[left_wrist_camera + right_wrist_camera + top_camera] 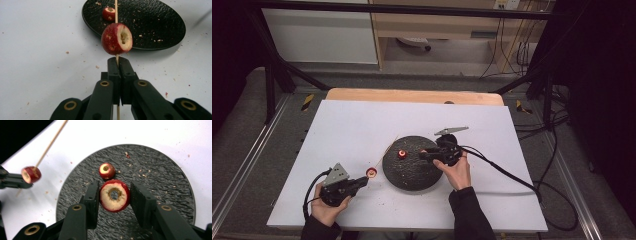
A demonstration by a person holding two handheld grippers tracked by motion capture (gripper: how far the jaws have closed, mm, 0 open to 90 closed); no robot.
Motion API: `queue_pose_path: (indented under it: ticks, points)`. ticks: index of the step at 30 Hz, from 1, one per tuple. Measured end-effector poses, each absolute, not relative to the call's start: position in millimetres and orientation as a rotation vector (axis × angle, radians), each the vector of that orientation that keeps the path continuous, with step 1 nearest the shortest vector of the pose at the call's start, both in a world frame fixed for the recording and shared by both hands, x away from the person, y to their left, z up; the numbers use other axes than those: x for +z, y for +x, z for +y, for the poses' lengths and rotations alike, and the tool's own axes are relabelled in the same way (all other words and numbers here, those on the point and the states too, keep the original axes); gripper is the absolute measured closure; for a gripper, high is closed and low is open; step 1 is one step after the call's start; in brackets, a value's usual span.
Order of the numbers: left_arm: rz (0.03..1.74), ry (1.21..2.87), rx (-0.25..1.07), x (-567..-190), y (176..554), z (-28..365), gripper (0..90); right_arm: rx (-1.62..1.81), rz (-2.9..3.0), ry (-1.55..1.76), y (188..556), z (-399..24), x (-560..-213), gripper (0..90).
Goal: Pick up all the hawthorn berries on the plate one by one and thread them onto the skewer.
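Note:
My left gripper (362,181) (118,59) is shut on a thin wooden skewer (116,12) (387,150). A cored red fruit (116,38) (371,173) is threaded on the skewer just beyond the jaws, left of the black plate (412,177). My right gripper (423,155) (114,192) hovers over the plate (155,177), shut on a second cored red fruit (114,195) with its hole facing the camera. A third, smaller fruit (107,171) (402,154) (109,13) lies on the plate just past the right jaws. In the right gripper view the skewered fruit (29,174) is at the left.
The plate sits on a white sheet (362,125) covering a wooden table (412,95). Crumbs of fruit are scattered on the plate and on the sheet (37,62) around it. Cables trail from both grippers toward the table's near edge.

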State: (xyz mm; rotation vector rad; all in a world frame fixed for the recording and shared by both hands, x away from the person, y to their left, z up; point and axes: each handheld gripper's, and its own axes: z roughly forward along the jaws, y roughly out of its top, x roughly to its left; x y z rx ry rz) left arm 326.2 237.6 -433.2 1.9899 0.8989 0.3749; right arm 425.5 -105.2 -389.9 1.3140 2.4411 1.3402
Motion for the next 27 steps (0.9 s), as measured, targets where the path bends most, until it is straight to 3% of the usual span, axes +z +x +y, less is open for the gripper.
queue_pose_path:
  ticks: [27]
  points:
    - [0.893, 1.948, 0.398, -434.4, 318.8, 219.1, 88.4, 1.89, 1.938, 1.431, 398.1, -108.4, -416.9, 61.2]
